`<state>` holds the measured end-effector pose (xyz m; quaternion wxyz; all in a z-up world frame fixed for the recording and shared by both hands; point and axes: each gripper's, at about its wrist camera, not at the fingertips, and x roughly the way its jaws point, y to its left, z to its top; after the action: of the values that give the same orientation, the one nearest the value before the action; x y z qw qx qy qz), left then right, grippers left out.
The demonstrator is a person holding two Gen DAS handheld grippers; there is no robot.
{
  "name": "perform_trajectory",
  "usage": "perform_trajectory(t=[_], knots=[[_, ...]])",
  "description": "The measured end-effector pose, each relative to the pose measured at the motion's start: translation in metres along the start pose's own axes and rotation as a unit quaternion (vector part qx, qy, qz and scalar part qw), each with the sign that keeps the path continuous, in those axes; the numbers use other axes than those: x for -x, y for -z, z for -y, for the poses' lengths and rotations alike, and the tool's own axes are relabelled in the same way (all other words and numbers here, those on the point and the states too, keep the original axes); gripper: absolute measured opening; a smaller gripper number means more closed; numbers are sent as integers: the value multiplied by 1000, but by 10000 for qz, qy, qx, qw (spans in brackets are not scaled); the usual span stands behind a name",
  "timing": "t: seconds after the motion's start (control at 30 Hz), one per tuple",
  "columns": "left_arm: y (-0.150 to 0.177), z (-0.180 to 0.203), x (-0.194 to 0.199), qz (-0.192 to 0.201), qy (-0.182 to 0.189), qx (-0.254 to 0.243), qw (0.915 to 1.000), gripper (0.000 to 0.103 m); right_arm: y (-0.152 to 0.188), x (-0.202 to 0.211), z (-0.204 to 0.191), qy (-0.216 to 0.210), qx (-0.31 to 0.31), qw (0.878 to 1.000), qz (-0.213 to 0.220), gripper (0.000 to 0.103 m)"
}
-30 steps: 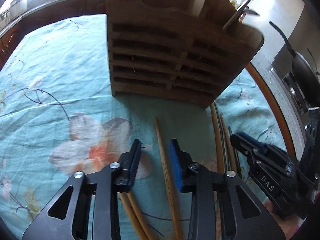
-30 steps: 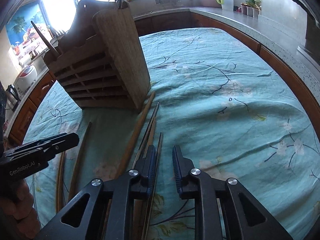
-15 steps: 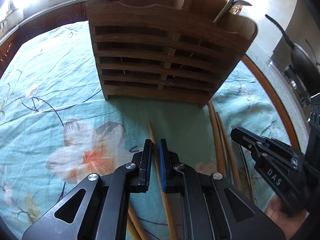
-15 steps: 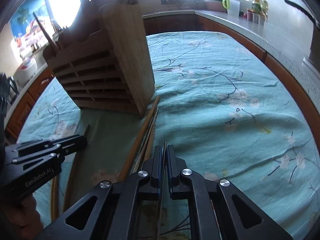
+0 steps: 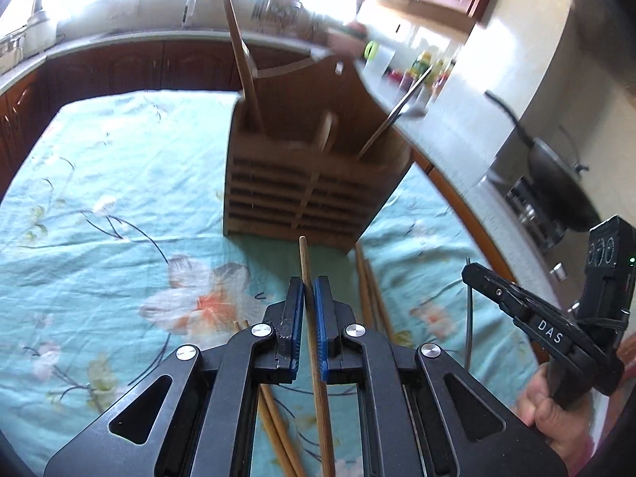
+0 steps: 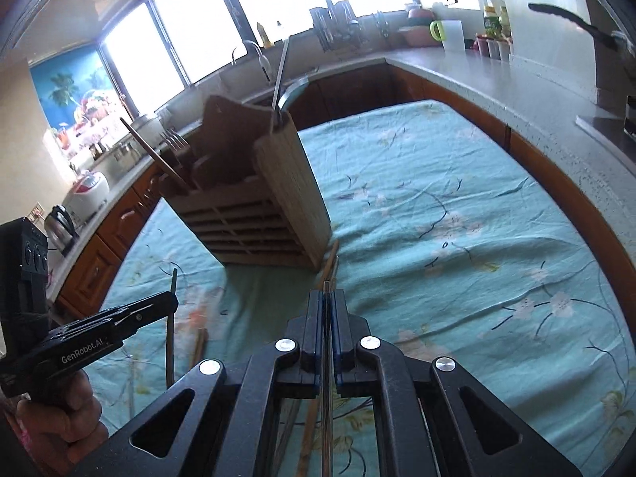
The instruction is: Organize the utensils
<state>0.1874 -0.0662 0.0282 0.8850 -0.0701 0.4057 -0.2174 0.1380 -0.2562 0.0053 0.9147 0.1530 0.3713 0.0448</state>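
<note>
A slatted wooden utensil holder (image 5: pixel 310 183) (image 6: pixel 254 214) stands on the table with a wooden spatula (image 5: pixel 240 59), a spoon and metal utensils in it. My left gripper (image 5: pixel 309 290) is shut on a wooden chopstick (image 5: pixel 308 278) and holds it above the cloth, pointing at the holder. My right gripper (image 6: pixel 326 298) is shut on a thin metal chopstick (image 6: pixel 326 357), also lifted. It shows at the right of the left wrist view (image 5: pixel 469 314). More wooden chopsticks (image 5: pixel 369 290) lie on the cloth by the holder's right corner.
The table carries a teal flowered cloth (image 6: pixel 457 246). A kitchen counter (image 6: pixel 536 91) runs round behind it with a wok (image 5: pixel 564 183), jars, a kettle (image 6: pixel 59 226) and a rice cooker. Other wooden chopsticks (image 5: pixel 274 417) lie under the left gripper.
Both grippers shut, each on a chopstick, and have risen from the cloth with them. The holder looks farther away and lower in both views.
</note>
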Motion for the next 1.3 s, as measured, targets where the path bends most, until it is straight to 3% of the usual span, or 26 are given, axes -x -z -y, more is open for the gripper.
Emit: perform_trajectory(t=[0.23,0.63,1.3], knots=[[-8,3,38,416,161,104,9990,5,-10,44,-10,-297,-5,9985,467,4],[-15,2,74,887,198,162,9957,4,-26,88,-21,-399,41,9938,1035,4],[-28,-1,96,1242,188,201,9919,4,-42,96,-33,-469,143,9907,1266,4]])
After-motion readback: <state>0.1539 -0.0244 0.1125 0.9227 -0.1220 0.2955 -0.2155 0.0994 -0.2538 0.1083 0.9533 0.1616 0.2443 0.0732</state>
